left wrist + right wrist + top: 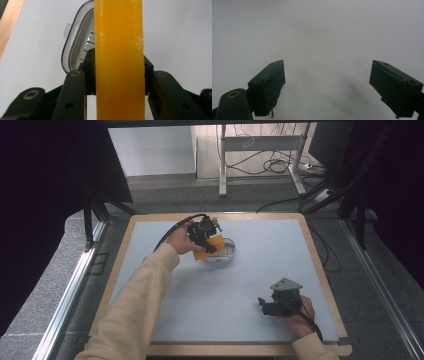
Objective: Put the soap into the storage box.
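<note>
My left gripper (207, 244) is shut on an orange sponge block (210, 247), held over a small clear container (226, 251) with a ribbed metal insert. In the left gripper view the orange block (118, 60) stands upright between the two black jaws, which press on its sides, and the container (77, 47) lies behind it at the left. My right gripper (263, 306) rests near the table's front right, open. In the right gripper view its jaws stand wide apart around the right gripper's gap (327, 87), with bare grey surface between them.
The grey mat (260, 270) covers a wooden-edged table (125, 240). Past the far edge stand a metal desk frame (222, 165) and loose cables (270, 167) on the floor. Black curtains hang at both sides.
</note>
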